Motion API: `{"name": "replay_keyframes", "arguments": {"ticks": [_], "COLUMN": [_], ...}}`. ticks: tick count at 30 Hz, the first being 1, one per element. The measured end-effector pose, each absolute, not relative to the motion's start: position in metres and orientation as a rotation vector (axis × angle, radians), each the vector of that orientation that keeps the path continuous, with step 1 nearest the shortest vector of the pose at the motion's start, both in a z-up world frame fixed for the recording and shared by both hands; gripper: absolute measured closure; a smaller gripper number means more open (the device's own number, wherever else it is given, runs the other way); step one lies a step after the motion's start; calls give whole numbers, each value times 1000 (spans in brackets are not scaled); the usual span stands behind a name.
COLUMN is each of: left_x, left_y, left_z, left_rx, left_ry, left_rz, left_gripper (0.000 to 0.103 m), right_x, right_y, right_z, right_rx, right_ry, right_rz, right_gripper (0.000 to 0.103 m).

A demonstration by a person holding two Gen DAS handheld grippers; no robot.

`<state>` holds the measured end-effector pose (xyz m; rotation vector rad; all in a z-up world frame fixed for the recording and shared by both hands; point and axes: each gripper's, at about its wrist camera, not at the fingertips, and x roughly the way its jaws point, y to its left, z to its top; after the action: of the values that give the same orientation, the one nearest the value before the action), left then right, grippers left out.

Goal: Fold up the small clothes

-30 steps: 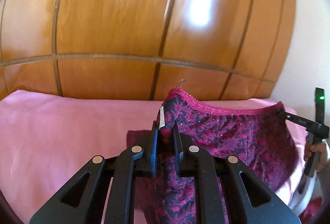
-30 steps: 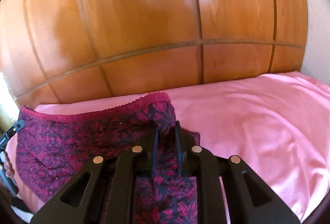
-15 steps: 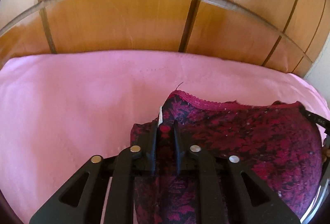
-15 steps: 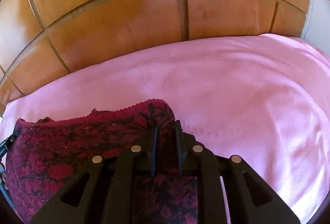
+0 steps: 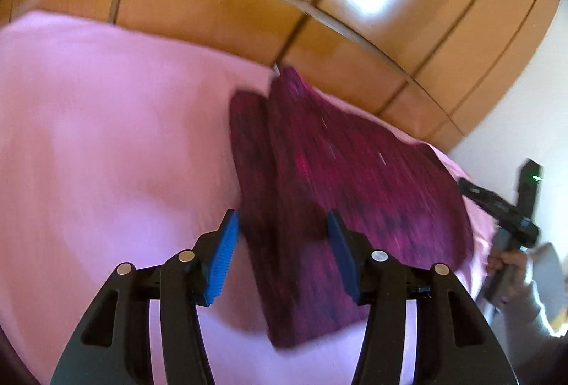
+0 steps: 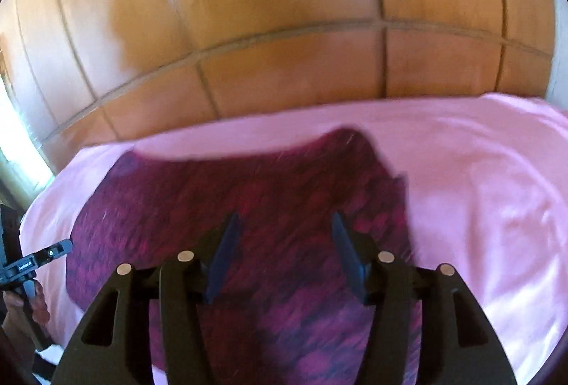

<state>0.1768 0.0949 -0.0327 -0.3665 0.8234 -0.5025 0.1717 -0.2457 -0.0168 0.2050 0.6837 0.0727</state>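
**Both grippers letting go of the garment on the pink sheet**

From my seat I look across a pink sheet (image 5: 106,136) that fills the lower half of both wrist views. Behind it, across the top of each frame, runs a glossy wooden panelled wall (image 6: 284,12) with dark grooves and bright reflections at the upper right of the left view. A strip of pale wall (image 5: 532,122) shows at the right edge there. Both pictures are smeared by motion.

The small garment (image 5: 355,179), magenta with a dark floral print, lies on the sheet at centre right of the left view and across the lower centre of the right view (image 6: 248,207). Its left side looks doubled over in a narrow fold.

The left gripper (image 5: 284,229) has its jaws opening, blue pads apart, with the folded edge of the cloth lying between them but not pinched. The right gripper (image 6: 284,229) is likewise opening over the cloth, its pads clear of it. In the left view the right gripper appears at the right edge, held by a hand (image 5: 507,264) in a pale sleeve.

A second ago both pairs of jaws were nearly closed on the garment's upper corners, holding it stretched up against the wood. Half a second ago it was lowered but still pinched. Now it rests flat, released.
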Motion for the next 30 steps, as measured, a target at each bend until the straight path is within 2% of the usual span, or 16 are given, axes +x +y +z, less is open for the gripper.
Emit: {"name": "replay_keyframes", "arguments": {"ticks": [1,2,3,7,9,11,13,17,18,19,20,21,23,27,29,30], "left_x": [173,170,171,164,158,148,139,136,138,141,143,144,144,138,139,136], "left_y": [85,80,76,76,80,84,87,81,79,76,74,73,73,72,68,67], "left_z": [-40,-47,-52,-56,-49,-44,-40,-50,-54,-58,-59,-60,-59,-62,-56,-50], "left_rx": [-359,-343,-333,-344,-378,-396,-400,-361,-352,-345,-328,-320,-314,-266,-241,-228], "left_ry": [839,860,880,869,839,820,809,843,861,868,869,870,871,876,869,847], "left_rz": [-505,-491,-489,-449,-456,-485,-508,-488,-486,-490,-473,-465,-450,-426,-399,-375], "left_gripper": [55,69,74,75,74,59,53,53,57,71,78,81,90,90,86,86], "right_x": [175,180,182,175,161,138,115,85,81,79,79,78,72,68,69,68], "right_y": [-242,-244,-246,-264,-272,-287,-301,-317,-317,-317,-317,-316,-312,-313,-314,-314], "right_z": [-26,-37,-43,-35,-26,-20,-21,-41,-51,-58,-67,-69,-59,-68,-77,-75], "right_rx": [193,195,211,334,350,372,383,416,420,421,442,467,419,400,414,406], "right_ry": [712,735,736,705,679,659,660,714,743,765,797,803,783,814,822,812], "right_rz": [56,40,44,75,74,54,33,6,2,0,22,39,25,-19,-15,-15], "right_gripper": [49,49,49,52,49,48,44,44,48,67,81,88,91,92,91,88]}}
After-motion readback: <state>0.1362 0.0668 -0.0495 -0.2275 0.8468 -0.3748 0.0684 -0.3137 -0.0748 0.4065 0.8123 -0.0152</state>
